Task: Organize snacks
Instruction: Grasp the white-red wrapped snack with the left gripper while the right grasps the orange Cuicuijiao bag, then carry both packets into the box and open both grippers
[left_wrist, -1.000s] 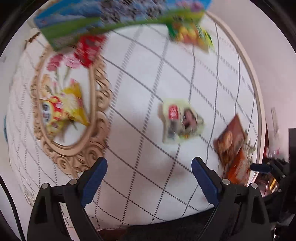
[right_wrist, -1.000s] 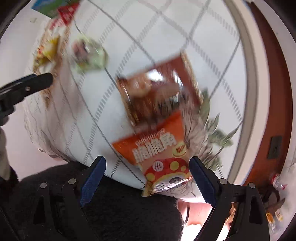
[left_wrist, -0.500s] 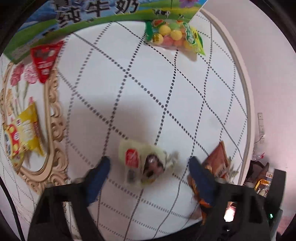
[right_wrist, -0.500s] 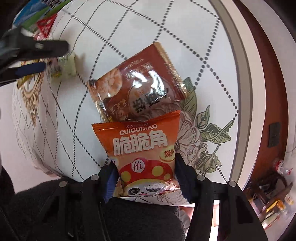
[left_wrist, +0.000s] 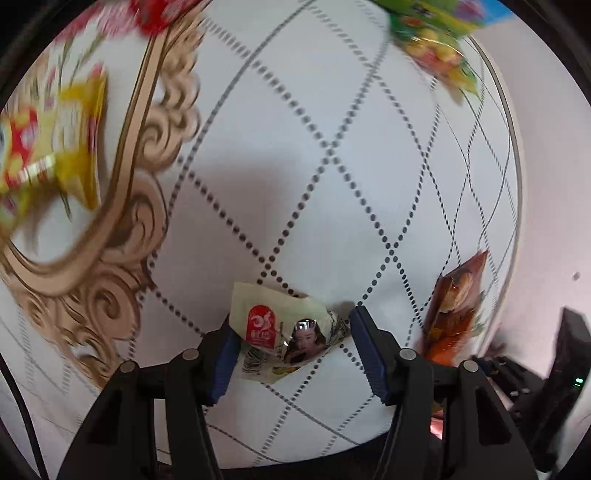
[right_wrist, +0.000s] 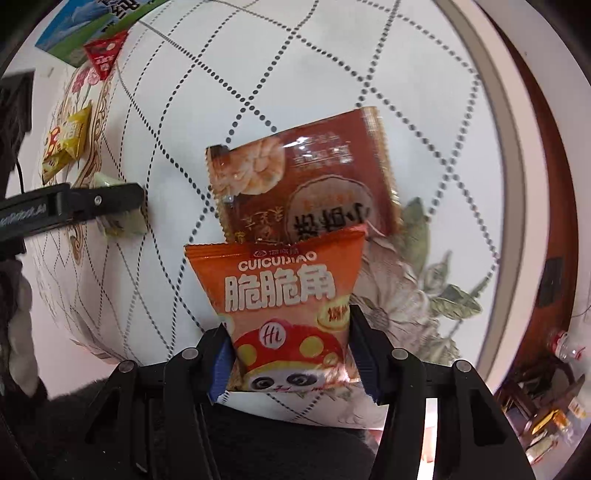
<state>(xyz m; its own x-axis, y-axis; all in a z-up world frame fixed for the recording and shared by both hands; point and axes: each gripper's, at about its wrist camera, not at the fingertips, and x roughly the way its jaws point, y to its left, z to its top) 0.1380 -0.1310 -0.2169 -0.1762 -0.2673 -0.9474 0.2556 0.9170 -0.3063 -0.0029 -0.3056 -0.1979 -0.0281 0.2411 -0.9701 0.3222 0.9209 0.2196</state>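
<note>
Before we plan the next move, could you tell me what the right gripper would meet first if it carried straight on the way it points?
Beyond the orange snack bag already between its fingers, the right gripper would probably first meet the brown snack packet, which lies directly ahead and is partly overlapped by the orange bag, on the white tablecloth.

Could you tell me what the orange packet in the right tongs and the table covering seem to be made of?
The orange packet looks like glossy printed plastic film: it has a crimped top seal and a slight sheen. The table covering seems to be a smooth printed sheet, perhaps vinyl or oilcloth; its dotted diamond lines and flowers lie flat, though the pictures leave that open.
</note>
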